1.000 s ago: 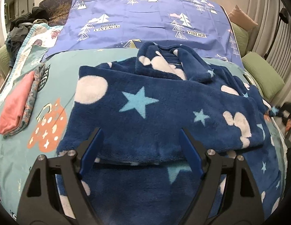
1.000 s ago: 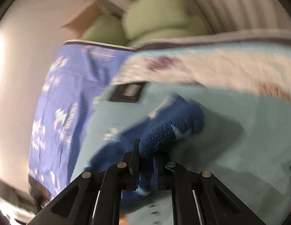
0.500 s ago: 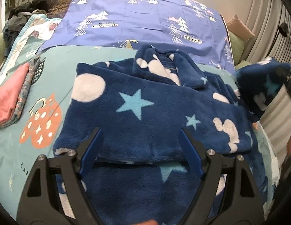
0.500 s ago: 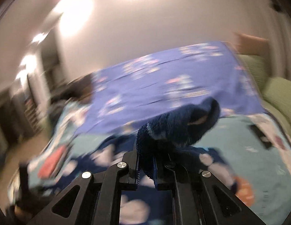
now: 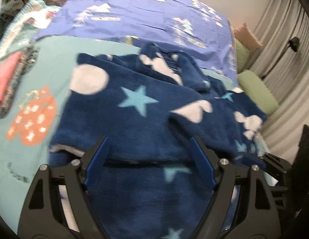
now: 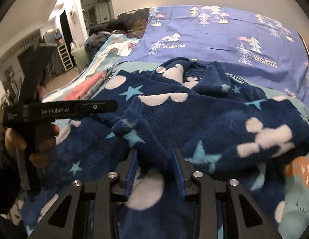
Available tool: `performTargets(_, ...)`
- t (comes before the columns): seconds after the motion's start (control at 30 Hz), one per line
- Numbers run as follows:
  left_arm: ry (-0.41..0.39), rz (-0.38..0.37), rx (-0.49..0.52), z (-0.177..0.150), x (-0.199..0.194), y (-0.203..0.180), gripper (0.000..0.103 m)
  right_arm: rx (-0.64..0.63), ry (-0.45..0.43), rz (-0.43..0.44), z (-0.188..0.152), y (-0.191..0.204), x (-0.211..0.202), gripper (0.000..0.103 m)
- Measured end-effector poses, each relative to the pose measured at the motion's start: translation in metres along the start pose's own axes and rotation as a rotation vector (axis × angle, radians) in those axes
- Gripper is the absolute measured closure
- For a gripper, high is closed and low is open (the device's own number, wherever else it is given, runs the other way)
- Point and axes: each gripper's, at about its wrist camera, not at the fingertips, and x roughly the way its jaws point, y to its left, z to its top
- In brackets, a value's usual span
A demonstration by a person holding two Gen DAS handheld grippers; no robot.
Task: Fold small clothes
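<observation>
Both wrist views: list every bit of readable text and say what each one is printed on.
"GenRobot.AI": white lettering on the black body of the left gripper, right wrist view.
"VINTAGE": under the tree prints on the purple sheet, twice in the right wrist view.
Smaller line above "VINTAGE": too small to read.
Sheet lettering in the left wrist view: blurred.

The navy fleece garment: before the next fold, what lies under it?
Under the navy fleece garment the teal bedsheet shows around its edges; whatever lies beneath its middle is covered.
</observation>
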Motion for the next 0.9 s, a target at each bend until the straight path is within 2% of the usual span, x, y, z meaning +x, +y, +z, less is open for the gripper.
performTargets(0.13, 0.082, -0.156, -0.018, -0.006, 0.01, -0.015, 0.012, 0.03, -0.002, -0.016, -0.006, 0.001, -0.012, 0.058)
performTargets(0.3, 0.176, -0.177, -0.018, -0.009, 0.033, -0.034, 0.012, 0.062, -0.003, -0.028, -0.016, -0.001, -0.016, 0.058)
performTargets(0.33, 0.174, -0.175, -0.029, -0.008, 0.036, -0.037, 0.016, 0.066, -0.006, -0.029, -0.016, -0.001, -0.018, 0.058)
performTargets(0.37, 0.164, -0.177, -0.034, -0.007, 0.037, -0.04, 0.035, 0.07, -0.011, -0.035, -0.017, -0.002, -0.02, 0.058)
performTargets(0.4, 0.169, -0.186, -0.029, -0.005, 0.037, -0.044, 0.048, 0.072, -0.015, -0.042, -0.017, -0.003, -0.022, 0.058)
performTargets(0.43, 0.188, -0.2, -0.016, -0.003, 0.037, -0.049, 0.067, 0.074, -0.02, -0.049, -0.017, -0.004, -0.025, 0.057)
performTargets(0.5, 0.183, -0.196, -0.004, 0.001, 0.031, -0.054, 0.077, 0.083, -0.036, -0.066, -0.018, -0.008, -0.032, 0.057)
performTargets(0.67, 0.097, -0.168, 0.058, 0.018, 0.0, -0.068, 0.083, 0.116, -0.074, -0.11, -0.02, -0.022, -0.047, 0.048)
performTargets(0.9, 0.028, -0.158, 0.102, 0.054, -0.03, -0.072, 0.083, 0.224, -0.066, -0.181, -0.024, -0.053, -0.055, 0.048)
